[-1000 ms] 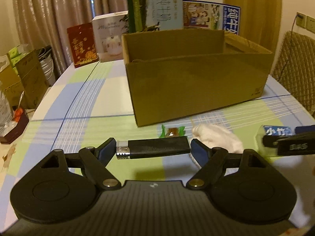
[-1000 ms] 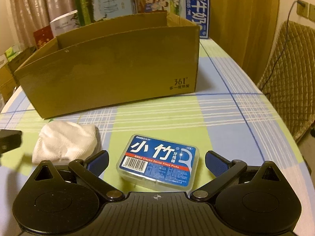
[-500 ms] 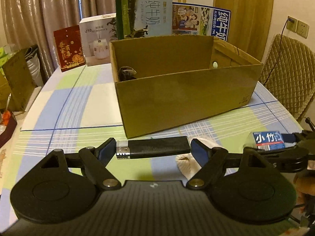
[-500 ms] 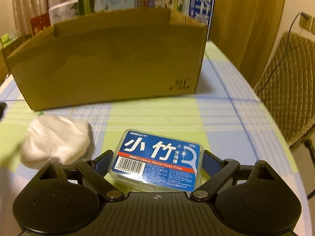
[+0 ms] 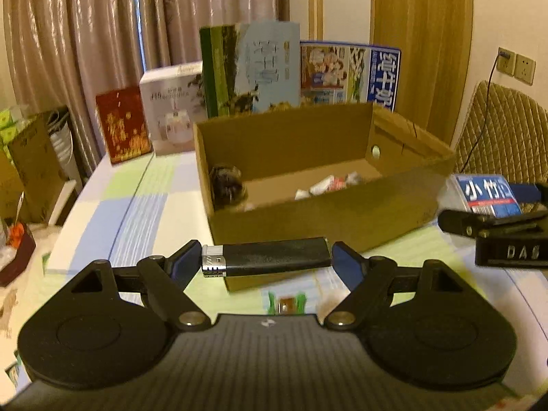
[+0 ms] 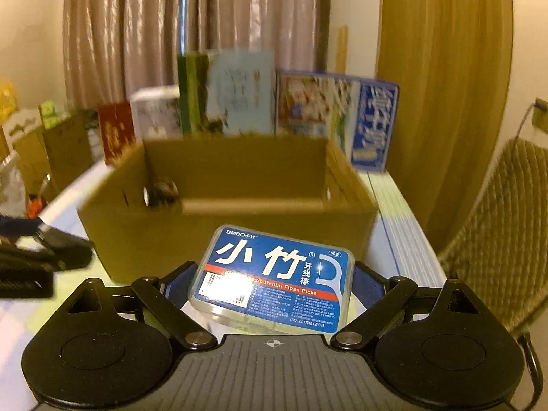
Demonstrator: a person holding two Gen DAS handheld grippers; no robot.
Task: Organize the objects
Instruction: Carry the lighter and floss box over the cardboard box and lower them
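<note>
Ahead of both grippers, cardboard box [image 5: 308, 212] contents blurred, unidentifiable; left gripper [image 5: 266, 260] clamped endwise on black lighter [image 5: 265, 257], long axis crosswise, metal head leftward; right gripper [image 6: 270, 282] pinching floss-pick case [image 6: 274, 281], raised before box.

Blurred beyond reading: small items [image 5: 328, 185] on the cardboard box [image 5: 308, 219] floor and a dark round thing [image 5: 226, 185] in its far-left corner; green-wrapped candy [image 5: 286, 303] half-hidden.

Both wrist views close above checked tablecloth [image 5: 137, 212], facing open cardboard box [image 5: 342, 219], shared with cartons behind
</note>
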